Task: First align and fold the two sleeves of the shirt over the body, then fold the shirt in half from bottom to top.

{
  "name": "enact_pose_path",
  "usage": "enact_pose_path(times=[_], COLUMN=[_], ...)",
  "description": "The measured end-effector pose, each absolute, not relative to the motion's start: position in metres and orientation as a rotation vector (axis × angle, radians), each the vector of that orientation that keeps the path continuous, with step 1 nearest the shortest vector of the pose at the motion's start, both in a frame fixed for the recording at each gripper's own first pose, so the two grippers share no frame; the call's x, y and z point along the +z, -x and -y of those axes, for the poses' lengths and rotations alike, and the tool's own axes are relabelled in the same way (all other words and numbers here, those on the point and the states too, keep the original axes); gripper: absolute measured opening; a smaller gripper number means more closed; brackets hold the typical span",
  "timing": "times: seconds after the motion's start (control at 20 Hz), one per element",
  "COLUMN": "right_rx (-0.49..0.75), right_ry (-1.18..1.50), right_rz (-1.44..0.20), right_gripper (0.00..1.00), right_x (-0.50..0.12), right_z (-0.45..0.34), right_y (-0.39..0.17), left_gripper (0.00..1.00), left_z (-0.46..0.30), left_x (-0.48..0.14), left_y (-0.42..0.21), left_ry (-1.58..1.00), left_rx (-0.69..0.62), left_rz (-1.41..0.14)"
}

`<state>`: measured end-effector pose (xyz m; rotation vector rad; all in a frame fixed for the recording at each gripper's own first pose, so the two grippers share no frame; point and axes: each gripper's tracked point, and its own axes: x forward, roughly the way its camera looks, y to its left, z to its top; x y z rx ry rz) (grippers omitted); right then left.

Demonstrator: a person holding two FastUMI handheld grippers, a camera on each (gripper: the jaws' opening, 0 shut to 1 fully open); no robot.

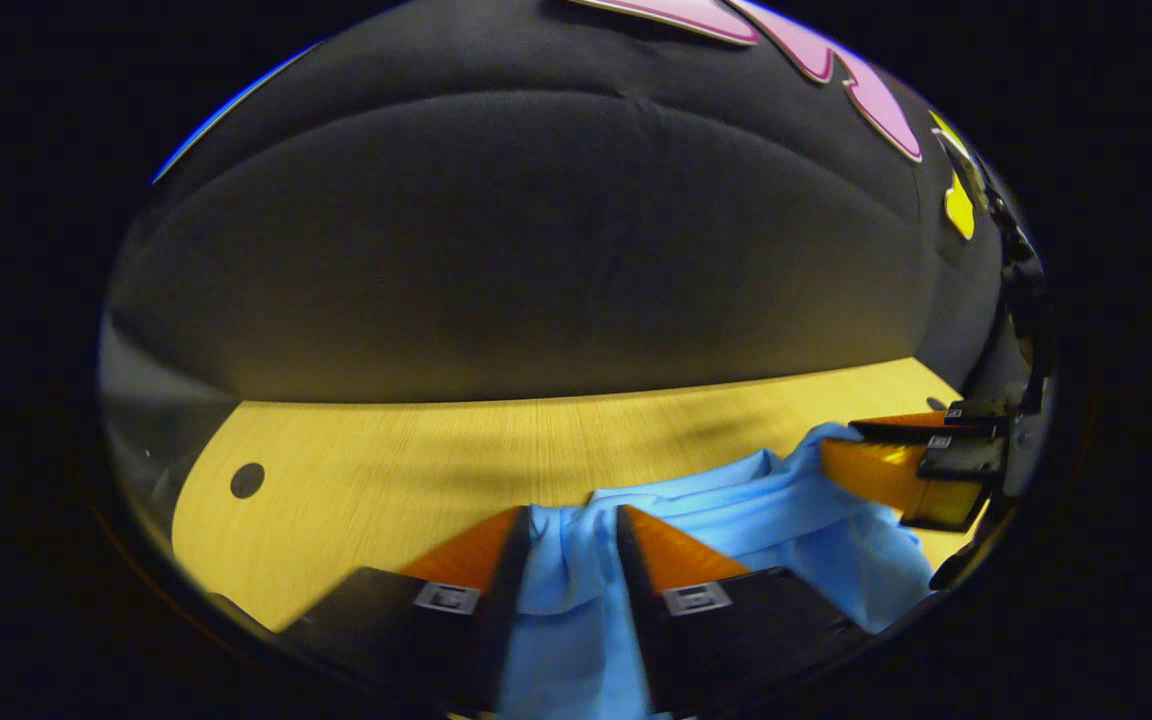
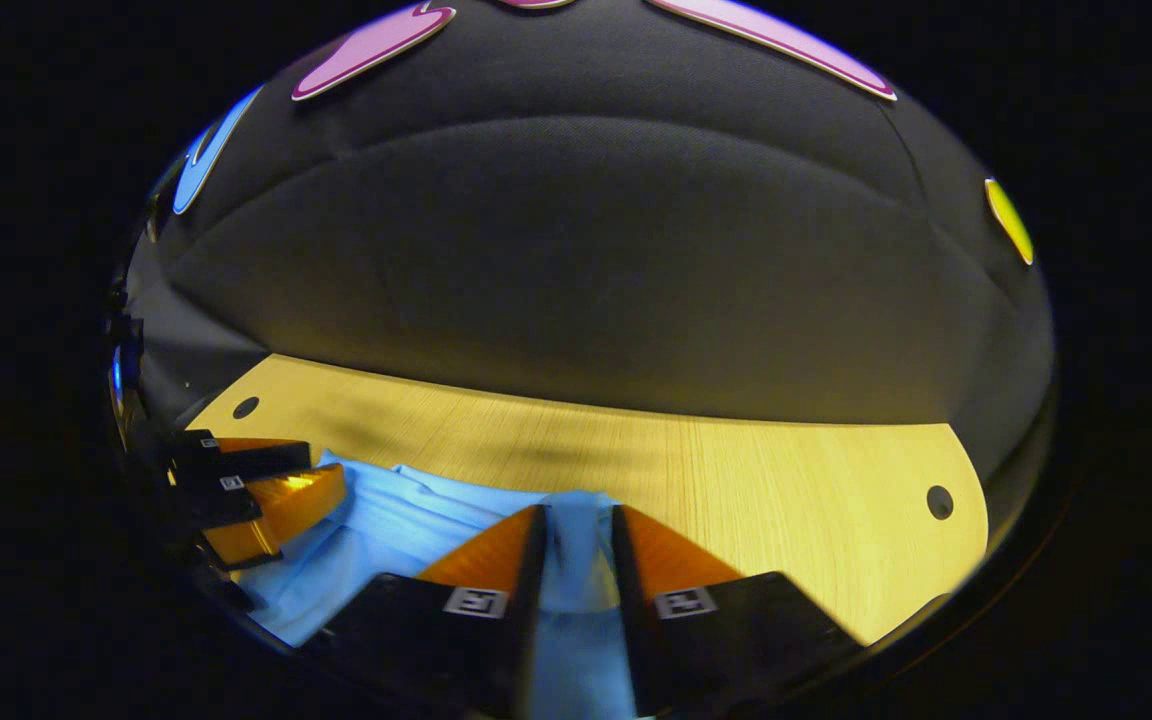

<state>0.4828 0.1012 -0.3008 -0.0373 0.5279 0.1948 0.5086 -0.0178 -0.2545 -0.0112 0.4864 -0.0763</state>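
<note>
Both claws hold light blue shirt (image 1: 736, 510) cloth above the wooden surface (image 1: 386, 460). The left claw (image 1: 573, 545) and right claw (image 2: 576, 545) are each nearly closed, with shirt fabric pinched between the fingers. Likely the final bottom-to-top fold is underway; sleeve folds cannot be confirmed. The shirt bunches just ahead of both claws, toward the surface's near edge.

The shirt (image 1: 766, 510) I hold is plain light blue, with no print. The table (image 1: 386, 470) under it is pale yellow wood with fine straight grain and a small dark round hole (image 1: 247, 480) near its edge.
</note>
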Motion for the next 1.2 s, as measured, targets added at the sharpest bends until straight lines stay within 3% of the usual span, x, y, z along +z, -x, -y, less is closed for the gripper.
enact_pose_path(times=[0.1, 0.2, 0.65, 1.2], right_rx=[0.204, 0.181, 0.11, 0.085], right_ry=[0.016, 0.022, 0.004, -0.04], right_rz=[-0.507, -0.477, -0.392, -0.248], right_gripper=[0.57, 0.99, 0.97, 0.97], right_x=[-0.289, -0.276, -0.186, -0.031], right_z=[-0.104, -0.099, -0.078, -0.066], right_y=[-0.472, -0.457, -0.34, -0.17], left_gripper=[0.97, 0.96, 0.97, 0.96], left_z=[0.007, 0.002, -0.02, -0.024], left_x=[-0.24, -0.218, -0.104, -0.041], left_y=[-0.5, -0.488, -0.38, -0.153], left_ry=[0.02, 0.02, 0.03, 0.096], left_rx=[-0.054, -0.047, -0.077, -0.085], left_rz=[-0.455, -0.408, -0.215, -0.14])
